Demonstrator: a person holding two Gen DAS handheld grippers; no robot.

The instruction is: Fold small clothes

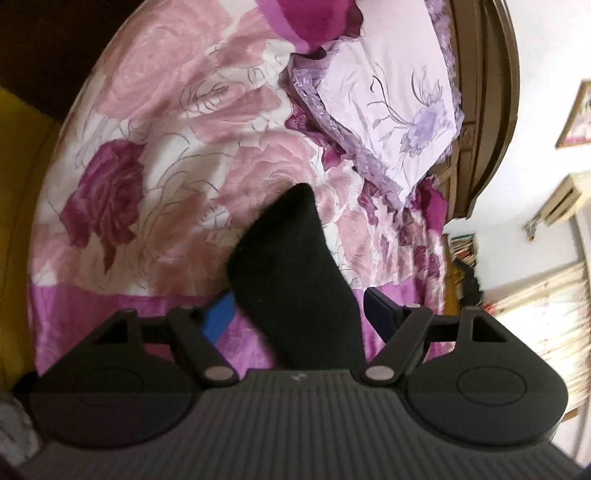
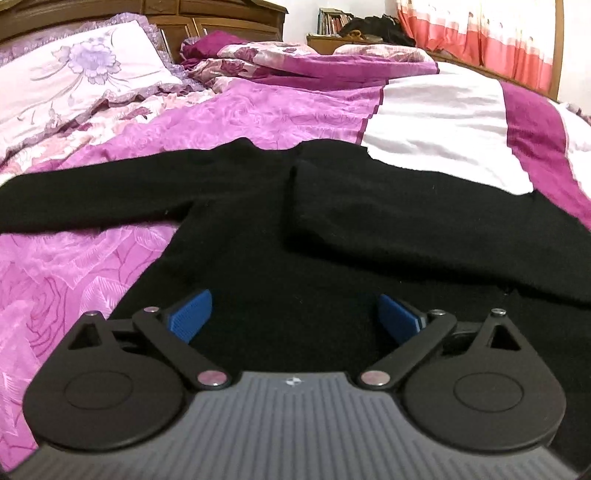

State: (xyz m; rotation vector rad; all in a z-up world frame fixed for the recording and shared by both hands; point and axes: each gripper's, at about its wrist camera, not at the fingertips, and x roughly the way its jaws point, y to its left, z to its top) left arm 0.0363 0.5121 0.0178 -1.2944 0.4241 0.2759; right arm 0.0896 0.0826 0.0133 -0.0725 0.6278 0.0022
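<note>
A black long-sleeved sweater [image 2: 258, 266] lies flat on the floral bedspread [image 2: 74, 266]. One sleeve [image 2: 92, 195] stretches out to the left. The other sleeve [image 2: 406, 221] is folded across the body. My right gripper [image 2: 295, 315] hovers low over the sweater's lower body, jaws wide open, with only cloth beneath them. In the left wrist view a black sleeve end [image 1: 288, 251] runs up between the blue pads [image 1: 218, 314] of my left gripper [image 1: 299, 314]. Those jaws stand open, and the pads do not press on the cloth.
A lilac frilled pillow [image 2: 74, 74] lies by the wooden headboard [image 1: 487, 92]. A bunched quilt [image 2: 295, 55] sits at the far end of the bed. Beyond are a bookshelf [image 2: 332, 22] and orange curtains [image 2: 480, 37]. The bed's edge [image 1: 48, 184] curves at left.
</note>
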